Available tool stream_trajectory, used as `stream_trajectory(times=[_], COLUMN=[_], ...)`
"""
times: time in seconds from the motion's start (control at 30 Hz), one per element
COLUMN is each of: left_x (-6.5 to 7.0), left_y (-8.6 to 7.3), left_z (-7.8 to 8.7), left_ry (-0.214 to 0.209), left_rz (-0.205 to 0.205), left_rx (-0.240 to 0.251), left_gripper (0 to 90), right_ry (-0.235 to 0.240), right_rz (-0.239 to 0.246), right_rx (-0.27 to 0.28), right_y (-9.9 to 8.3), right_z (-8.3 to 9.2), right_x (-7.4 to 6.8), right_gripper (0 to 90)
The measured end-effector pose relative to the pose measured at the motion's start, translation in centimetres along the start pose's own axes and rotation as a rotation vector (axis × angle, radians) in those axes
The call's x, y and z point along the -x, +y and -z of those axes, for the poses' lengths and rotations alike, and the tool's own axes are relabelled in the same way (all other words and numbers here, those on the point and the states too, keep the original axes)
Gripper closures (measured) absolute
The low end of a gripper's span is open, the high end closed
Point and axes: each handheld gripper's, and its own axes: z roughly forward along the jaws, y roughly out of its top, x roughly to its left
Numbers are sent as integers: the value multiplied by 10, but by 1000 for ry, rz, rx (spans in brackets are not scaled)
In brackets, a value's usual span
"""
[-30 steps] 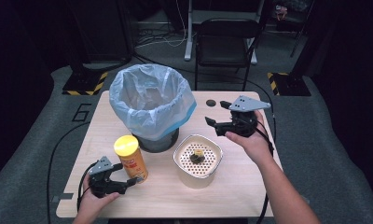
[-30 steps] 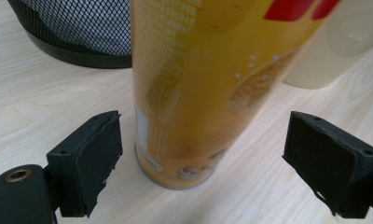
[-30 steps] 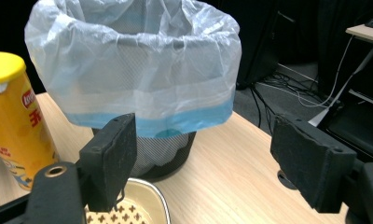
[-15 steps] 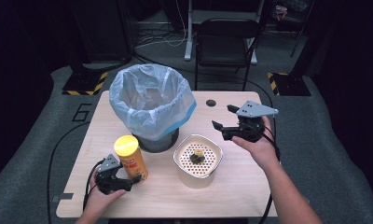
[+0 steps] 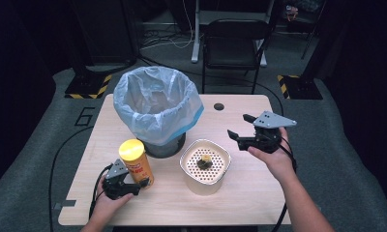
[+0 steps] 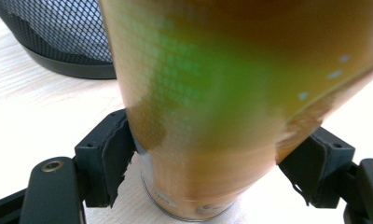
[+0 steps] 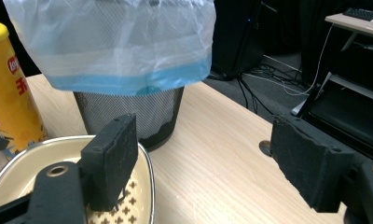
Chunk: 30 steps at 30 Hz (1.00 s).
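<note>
Pressed against the lower wall of the chip canister (image 6: 198,116), one pad on each side, the left gripper's (image 5: 120,181) jaws have just been closing, and the left gripper view shows the tube wedged between them with its base on the table (image 5: 240,193). From above, the canister (image 5: 136,162) stands upright near the front left of the table, yellow lid on, just beside the foot of the waste bin (image 5: 157,108).

Spread apart with nothing between them, the right gripper's (image 5: 240,130) jaws hover over the right half of the table, pointing toward the cream container (image 5: 205,166). In the right gripper view one black pad (image 7: 112,158) sits over the container's near rim (image 7: 147,163), the other out over bare wood.

As a judgement, the work is at its start: the grasp on the canister looks made, but it has not left the table, and its lid is on. Whatever goes into the bin or the container remains to be done, and the right hand has taken hold of nothing yet.

Counted: one canister, one mesh bin lined with a clear, blue-edged bag, one cream container with a perforated insert carrying a small dark-and-yellow item (image 5: 204,163), two grippers, and one round cable hole (image 5: 218,106) in the table's far edge.
</note>
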Motion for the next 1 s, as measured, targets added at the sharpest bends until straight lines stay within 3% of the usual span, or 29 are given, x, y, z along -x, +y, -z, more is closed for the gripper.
stream_trajectory(times=[0.23,0.37,0.63,0.7,0.8,1.0], left_x=[0,1,-1,-3,-3,-2], left_y=[3,7,23,30,36,66], left_z=[4,7,26,34,39,70], left_ry=[20,38,40,35,33,22], left_rz=[-5,-5,20,44,38,41], left_rx=[-14,1,16,21,21,24], left_gripper=[244,244,245,245,245,245], right_ry=[-22,-25,-25,-27,-30,-40], right_rz=[-13,-38,-70,-88,-103,-114], right_rx=[-17,-19,-34,-25,-24,-36], right_y=[-21,-30,-47,-51,-58,-71], right_z=[7,9,9,9,7,7], right_x=[0,-1,-4,-5,-6,-9], right_gripper=[237,239,244,245,245,245])
